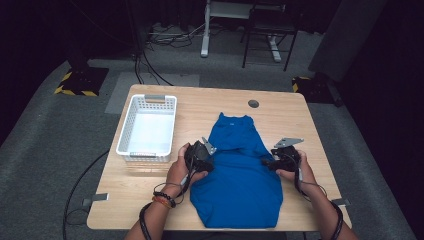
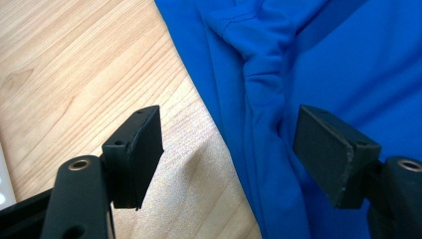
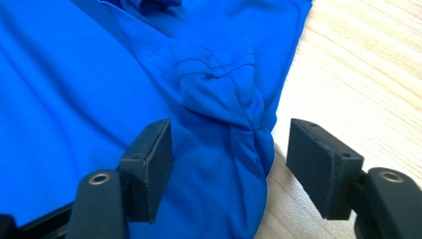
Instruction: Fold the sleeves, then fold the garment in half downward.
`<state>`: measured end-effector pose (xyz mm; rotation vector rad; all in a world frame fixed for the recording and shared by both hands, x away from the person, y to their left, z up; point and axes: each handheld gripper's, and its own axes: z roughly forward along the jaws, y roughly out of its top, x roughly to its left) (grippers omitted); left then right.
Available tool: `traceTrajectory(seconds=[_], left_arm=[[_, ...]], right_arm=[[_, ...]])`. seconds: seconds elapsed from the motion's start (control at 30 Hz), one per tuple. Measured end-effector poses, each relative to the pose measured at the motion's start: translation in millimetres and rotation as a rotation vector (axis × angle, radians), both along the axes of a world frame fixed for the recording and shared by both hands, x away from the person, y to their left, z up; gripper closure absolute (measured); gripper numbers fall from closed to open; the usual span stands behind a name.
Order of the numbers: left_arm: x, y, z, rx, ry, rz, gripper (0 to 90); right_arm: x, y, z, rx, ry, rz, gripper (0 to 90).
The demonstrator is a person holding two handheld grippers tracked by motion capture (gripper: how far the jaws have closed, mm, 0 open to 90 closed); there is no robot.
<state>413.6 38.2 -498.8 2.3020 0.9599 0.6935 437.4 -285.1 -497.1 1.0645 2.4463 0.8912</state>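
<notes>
A blue shirt (image 1: 237,175) lies flat on the wooden table (image 1: 280,107), collar end toward the far side. My left gripper (image 1: 206,156) stands at its left edge, jaws open and straddling a bunched fold of the shirt (image 2: 268,84). My right gripper (image 1: 272,161) is at the right edge, also open, with a gathered seam of the shirt (image 3: 234,114) between its jaws. In the left gripper view my left gripper (image 2: 229,152) spans cloth and bare wood. In the right gripper view my right gripper (image 3: 230,164) does the same. Neither holds anything.
A white slotted basket (image 1: 148,128) stands on the table's left side, close to my left hand. A small round grommet (image 1: 253,103) sits near the far edge. Beyond the table are a chair (image 1: 269,30), cables and grey carpet.
</notes>
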Motion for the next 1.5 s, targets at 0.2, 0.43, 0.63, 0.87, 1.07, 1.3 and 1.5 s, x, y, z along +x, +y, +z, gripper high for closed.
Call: traceTrajectory(seconds=[0.2,0.43,0.63,0.87,1.07,1.3,1.5], left_arm=[[0.3,3.7,-0.1,-0.015,0.012,-0.005,27.5],[3.6,3.6,1.4,-0.054,0.067,-0.001,26.3],[15.0,4.4,19.0,-0.144,0.091,-0.047,22.3],[45.9,-6.8,47.0,-0.175,0.065,-0.060,21.9],[83.5,-19.8,47.2,-0.181,0.077,0.000,23.8],[100.3,-35.0,21.0,-0.097,0.137,0.037,24.2],[97.2,-34.3,5.0,-0.092,0.153,0.024,25.4]], right_arm=[[1.5,-2.6,-1.4,0.020,0.007,-0.002,33.8],[2.0,-1.4,-0.8,0.001,-0.002,0.002,30.4],[3.8,1.1,5.5,-0.009,-0.015,0.035,28.4],[18.2,4.5,31.2,0.010,-0.084,0.024,27.8],[51.7,17.2,46.7,-0.010,-0.104,-0.018,28.9],[86.7,35.1,30.1,-0.061,-0.033,-0.041,28.7],[92.9,47.4,6.9,-0.082,0.015,-0.026,29.3]])
